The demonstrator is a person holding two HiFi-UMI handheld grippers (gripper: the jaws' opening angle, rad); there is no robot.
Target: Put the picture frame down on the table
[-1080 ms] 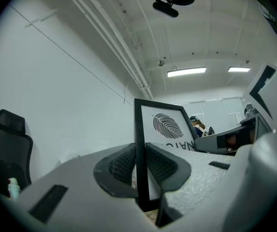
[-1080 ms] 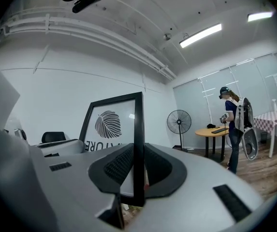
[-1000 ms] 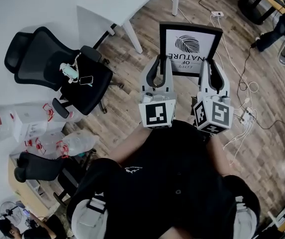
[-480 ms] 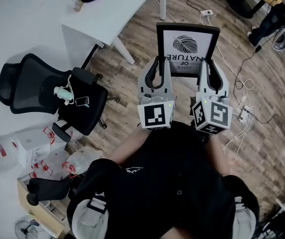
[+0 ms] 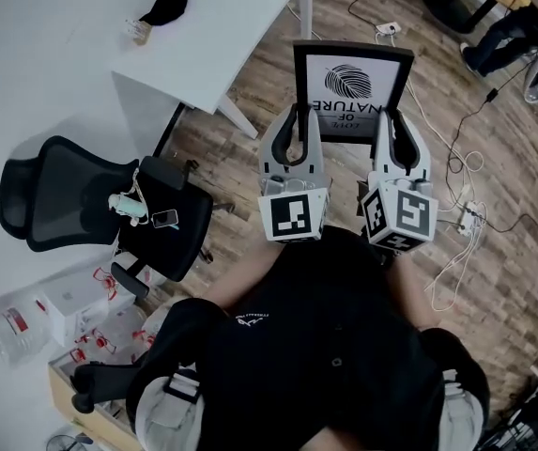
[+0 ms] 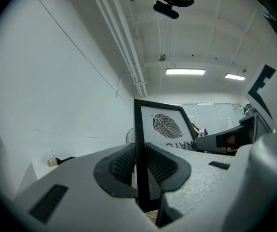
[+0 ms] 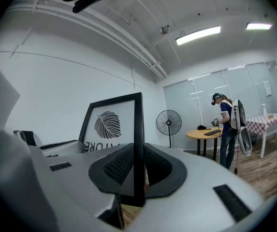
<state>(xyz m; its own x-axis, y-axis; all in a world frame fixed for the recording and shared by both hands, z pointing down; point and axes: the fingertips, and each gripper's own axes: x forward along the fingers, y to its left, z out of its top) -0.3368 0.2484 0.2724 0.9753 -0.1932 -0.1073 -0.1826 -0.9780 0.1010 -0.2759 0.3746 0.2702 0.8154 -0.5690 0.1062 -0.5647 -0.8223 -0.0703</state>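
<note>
A black picture frame [image 5: 353, 85] with a white leaf print is held up in the air over the wooden floor, in front of me. My left gripper [image 5: 296, 120] is shut on its left side bar [image 6: 141, 158]. My right gripper [image 5: 392, 125] is shut on its right side bar [image 7: 138, 149]. Both sets of ribbed pads press the thin black edges. The frame [image 6: 165, 129] stands upright between the jaws in both gripper views. A white table [image 5: 207, 40] stands to the front left, apart from the frame.
A dark cloth item [image 5: 165, 3] lies on the white table. A black office chair [image 5: 90, 209] with a phone on it stands at the left. Cables and a power strip [image 5: 461, 219] trail on the floor at the right. Another person [image 7: 225, 124] stands by a round table [image 7: 211, 134].
The head view has shifted: the white table and chair now sit lower and nearer in the picture. Both grippers keep the same hold on the frame.
</note>
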